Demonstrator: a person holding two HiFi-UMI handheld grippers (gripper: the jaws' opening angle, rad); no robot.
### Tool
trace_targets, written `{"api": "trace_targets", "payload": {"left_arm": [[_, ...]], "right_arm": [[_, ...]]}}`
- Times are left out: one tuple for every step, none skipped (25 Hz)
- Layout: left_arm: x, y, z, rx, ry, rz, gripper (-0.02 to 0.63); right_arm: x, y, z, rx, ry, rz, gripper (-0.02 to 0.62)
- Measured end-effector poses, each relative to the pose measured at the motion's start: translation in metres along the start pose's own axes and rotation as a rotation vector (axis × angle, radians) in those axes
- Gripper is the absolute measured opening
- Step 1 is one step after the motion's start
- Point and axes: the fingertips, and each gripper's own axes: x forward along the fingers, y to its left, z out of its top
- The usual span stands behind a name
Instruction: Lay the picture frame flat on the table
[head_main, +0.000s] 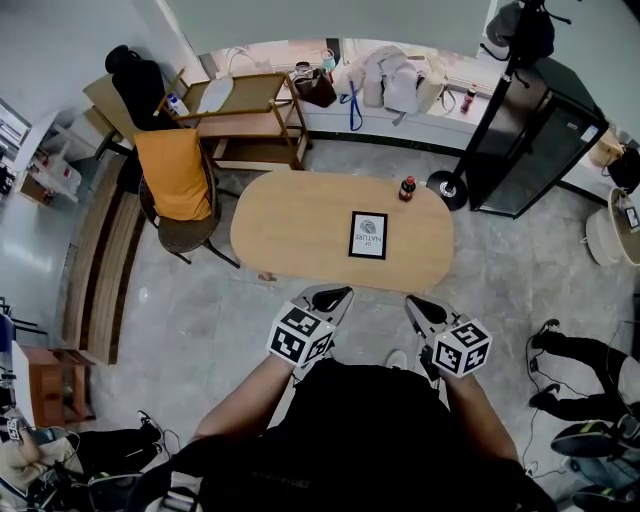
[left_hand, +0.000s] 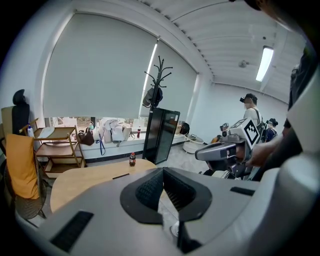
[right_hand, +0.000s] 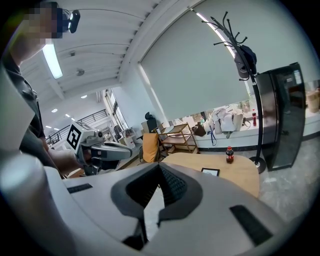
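1. One picture frame (head_main: 368, 235) lies flat on its back on the oval wooden table (head_main: 290, 225), face up. It has a black border round a white print.
2. Its long axis runs across the table's narrow width, one short end towards the person and the other towards the window side. Its edges are nearly square to the person's line of sight.
3. The frame sits right of the table's middle, well apart from both grippers. In the right gripper view it shows as a low dark rectangle (right_hand: 210, 171) on the tabletop.
4. One dark cola bottle (head_main: 407, 188) stands upright near the table's far edge, beyond the frame and a little to its right, not touching it.
5. There are two grippers, both held short of the table's near edge, over the floor.
6. The left gripper (head_main: 335, 296) has its jaws pressed together with nothing between them, as its own view (left_hand: 162, 170) shows.
7. The right gripper (head_main: 418, 304) is likewise closed tight and empty (right_hand: 160, 166).
8. One chair draped in orange cloth (head_main: 175, 185) stands off the table's left end.
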Motion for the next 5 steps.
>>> {"api": "trace_targets", "payload": {"left_arm": [[-0.0003,0.0004,0.0004,0.001,-0.001,0.000,0.005],[-0.0011,0.0012,0.0006,0.002,-0.002,0.001,0.005],[-0.0022,0.0021,0.0007,0.002,-0.003,0.002,0.005],[-0.0035,0.0031,0.0005,0.003,-0.004,0.003,0.005],[-0.0048,0.0042,0.0003,0.004,-0.006,0.004,0.005]], "right_arm": [[0.0003,0.0000,-0.0007,0.002,0.001,-0.001,0.002],[0.0009,0.0005,-0.0014,0.004,0.002,-0.002,0.002],[0.0015,0.0014,-0.0022,0.005,0.003,-0.002,0.002],[0.0023,0.0025,-0.0030,0.006,0.004,-0.002,0.002],[0.0031,0.0037,-0.0038,0.007,0.004,-0.001,0.002]]}}
